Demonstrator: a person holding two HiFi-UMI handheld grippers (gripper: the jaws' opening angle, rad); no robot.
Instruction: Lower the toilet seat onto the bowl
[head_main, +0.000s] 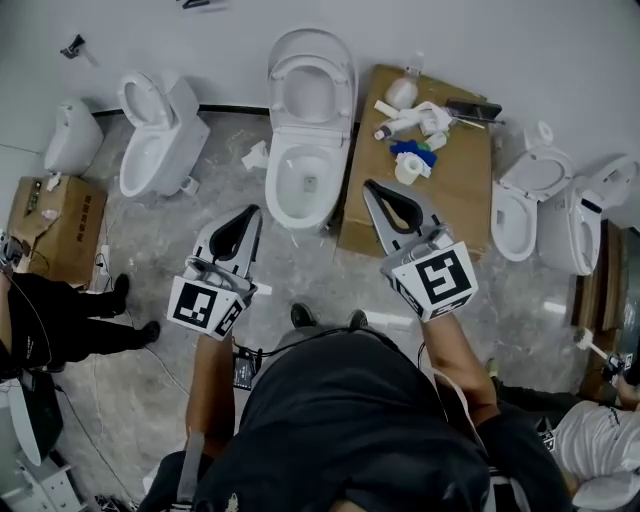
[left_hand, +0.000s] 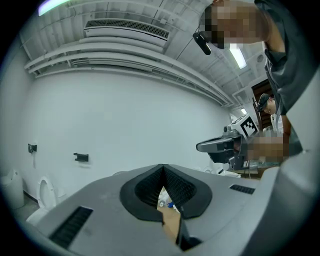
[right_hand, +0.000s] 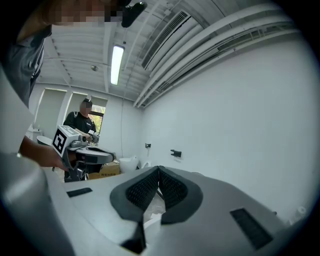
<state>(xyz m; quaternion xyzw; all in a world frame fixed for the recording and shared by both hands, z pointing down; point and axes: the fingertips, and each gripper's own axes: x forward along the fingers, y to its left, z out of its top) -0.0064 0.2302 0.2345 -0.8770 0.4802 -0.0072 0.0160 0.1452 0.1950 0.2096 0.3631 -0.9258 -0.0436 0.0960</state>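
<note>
Toilet seat (head_main: 311, 75) upright, top centre; bowl (head_main: 303, 185) uncovered. Left gripper (head_main: 255, 212) and right gripper (head_main: 370, 188) flank bowl, both jaws together, empty, probably poised to reach seat.

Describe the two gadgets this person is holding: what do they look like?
The left gripper and right gripper match: pale grey wedges narrowing to a point, with black ribbed pads lining the jaws. Each carries a white cube printed with black square markers. The person wears a dark top; a thin white cable runs along the right forearm.
</note>
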